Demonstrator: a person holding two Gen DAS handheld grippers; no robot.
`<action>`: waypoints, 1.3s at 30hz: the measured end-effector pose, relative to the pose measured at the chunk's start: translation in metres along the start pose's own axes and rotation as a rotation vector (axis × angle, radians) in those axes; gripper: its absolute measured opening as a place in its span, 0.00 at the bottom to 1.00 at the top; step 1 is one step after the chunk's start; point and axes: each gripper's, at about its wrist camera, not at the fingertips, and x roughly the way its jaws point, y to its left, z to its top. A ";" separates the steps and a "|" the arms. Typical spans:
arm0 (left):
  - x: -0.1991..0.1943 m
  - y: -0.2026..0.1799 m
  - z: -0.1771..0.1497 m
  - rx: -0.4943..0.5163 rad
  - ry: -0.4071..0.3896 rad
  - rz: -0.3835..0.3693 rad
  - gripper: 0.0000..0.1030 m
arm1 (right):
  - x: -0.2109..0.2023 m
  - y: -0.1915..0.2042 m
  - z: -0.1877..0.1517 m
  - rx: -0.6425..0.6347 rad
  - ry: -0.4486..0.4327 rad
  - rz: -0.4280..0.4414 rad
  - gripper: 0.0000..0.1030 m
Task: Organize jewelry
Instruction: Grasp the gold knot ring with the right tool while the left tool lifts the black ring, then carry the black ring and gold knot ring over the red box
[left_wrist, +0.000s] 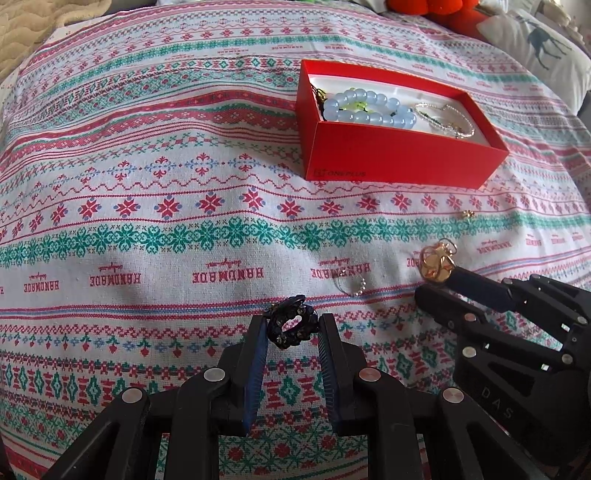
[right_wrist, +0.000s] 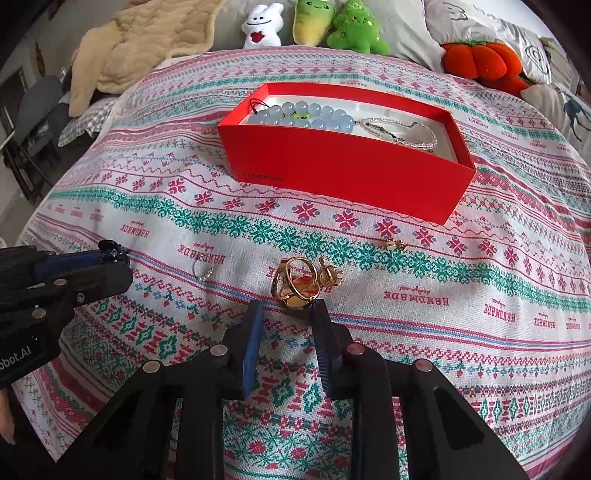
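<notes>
Gold ring (right_wrist: 295, 286) sits pinched in the right hand-held gripper (right_wrist: 288, 314) — left one (left_wrist: 291, 325) grips a black ring (left_wrist: 291, 323).

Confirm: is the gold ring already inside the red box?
No. The gold ring sits at the right gripper on the cloth, outside the red box.

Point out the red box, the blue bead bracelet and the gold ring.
red box (right_wrist: 343, 177): right wrist view, front wall.
blue bead bracelet (left_wrist: 369, 107): left wrist view, beads.
gold ring (right_wrist: 295, 284): right wrist view, its band.

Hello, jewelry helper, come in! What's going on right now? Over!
Left gripper shut on black flower-studded ring. Right gripper around gold openwork ring on patterned cloth. Red cardboard box ahead, open, path clear.
</notes>
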 end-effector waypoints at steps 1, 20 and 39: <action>0.000 0.000 0.000 0.000 0.001 0.001 0.21 | 0.001 -0.001 0.001 0.008 0.001 0.005 0.28; 0.001 0.006 0.003 0.003 0.002 -0.001 0.21 | -0.009 -0.020 0.005 0.089 0.004 0.029 0.20; -0.011 0.002 0.025 0.001 -0.045 -0.019 0.21 | -0.060 -0.049 0.028 0.142 -0.017 0.069 0.20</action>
